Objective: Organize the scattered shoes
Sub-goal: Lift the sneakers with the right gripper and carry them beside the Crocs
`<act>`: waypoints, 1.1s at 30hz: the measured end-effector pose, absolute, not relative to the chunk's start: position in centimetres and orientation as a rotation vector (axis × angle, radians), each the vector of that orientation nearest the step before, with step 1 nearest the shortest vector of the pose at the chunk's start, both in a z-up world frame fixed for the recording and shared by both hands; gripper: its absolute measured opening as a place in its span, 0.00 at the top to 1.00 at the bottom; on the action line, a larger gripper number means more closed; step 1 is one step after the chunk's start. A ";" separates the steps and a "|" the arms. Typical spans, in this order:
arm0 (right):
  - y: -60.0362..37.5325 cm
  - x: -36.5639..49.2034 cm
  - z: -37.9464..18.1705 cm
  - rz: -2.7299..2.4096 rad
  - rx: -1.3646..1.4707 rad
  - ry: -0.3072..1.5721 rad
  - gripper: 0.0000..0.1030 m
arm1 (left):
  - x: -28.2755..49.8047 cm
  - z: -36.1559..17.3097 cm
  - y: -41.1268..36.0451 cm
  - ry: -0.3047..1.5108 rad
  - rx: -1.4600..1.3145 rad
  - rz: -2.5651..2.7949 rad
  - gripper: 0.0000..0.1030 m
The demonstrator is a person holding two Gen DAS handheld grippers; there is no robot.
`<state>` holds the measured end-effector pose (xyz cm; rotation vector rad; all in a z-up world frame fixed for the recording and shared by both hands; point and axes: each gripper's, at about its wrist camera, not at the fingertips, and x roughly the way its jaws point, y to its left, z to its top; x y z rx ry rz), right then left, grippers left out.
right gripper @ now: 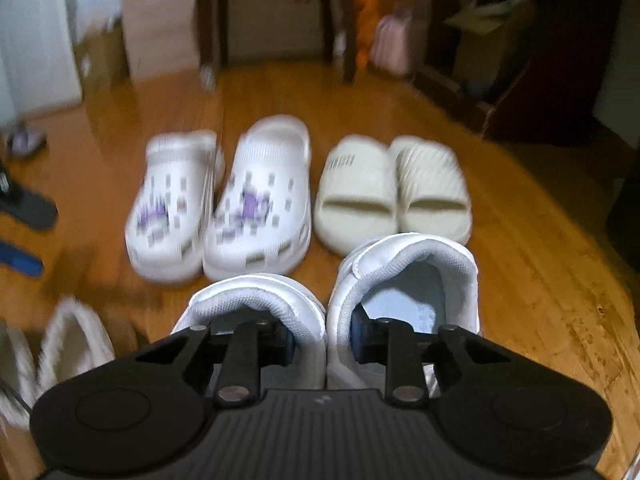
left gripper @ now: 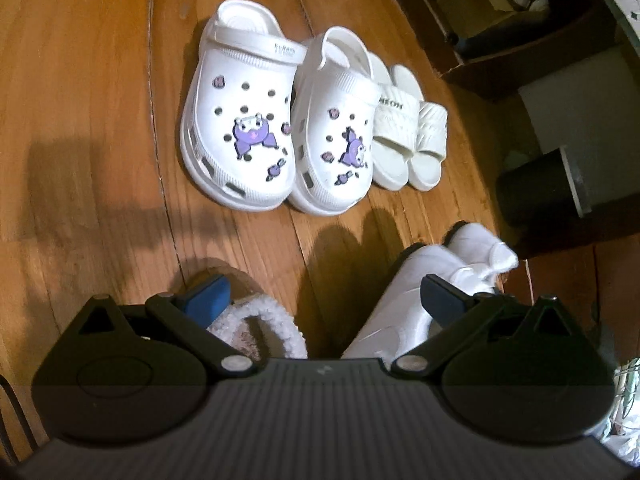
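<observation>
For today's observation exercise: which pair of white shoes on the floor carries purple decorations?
The white clogs, leftmost in the row. Purple cartoon charms dot their tops; the cream slides beside them are plain.

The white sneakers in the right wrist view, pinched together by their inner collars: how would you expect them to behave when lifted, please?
The white sneakers will probably sag toe-down, since the right gripper pinches only their padded collars. That padding may compress and slip. One shoe could drop free, as a single pinch holds both.
</observation>
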<state>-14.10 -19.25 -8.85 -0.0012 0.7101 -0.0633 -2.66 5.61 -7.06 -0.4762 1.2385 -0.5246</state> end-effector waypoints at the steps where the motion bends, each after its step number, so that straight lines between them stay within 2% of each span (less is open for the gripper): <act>1: -19.2 -14.4 -7.9 -0.058 0.009 0.658 0.75 | -2.7 -6.9 5.9 1.228 -0.474 -0.517 0.00; 7: -18.1 -13.6 -3.6 0.024 0.076 0.444 0.75 | -2.5 -5.2 10.0 1.148 -0.551 -0.461 0.00; 11: -15.9 -10.4 -0.6 0.111 0.062 0.379 0.75 | -3.3 -2.9 14.9 1.032 -0.551 -0.348 0.00; 18: -11.0 -4.1 3.7 0.295 0.120 0.350 0.75 | -4.4 -1.8 20.5 0.942 -0.498 -0.118 0.00; 22: -7.1 -0.4 4.6 0.406 0.129 0.414 0.75 | -4.5 -1.7 21.4 0.931 -0.506 -0.119 0.00; 28: -3.9 3.0 2.4 0.482 0.189 0.563 0.75 | -4.9 -1.5 22.8 0.903 -0.554 -0.135 0.00; 33: 0.4 4.8 2.7 0.553 0.105 0.645 0.75 | -4.5 -2.4 23.1 0.905 -0.645 -0.236 0.00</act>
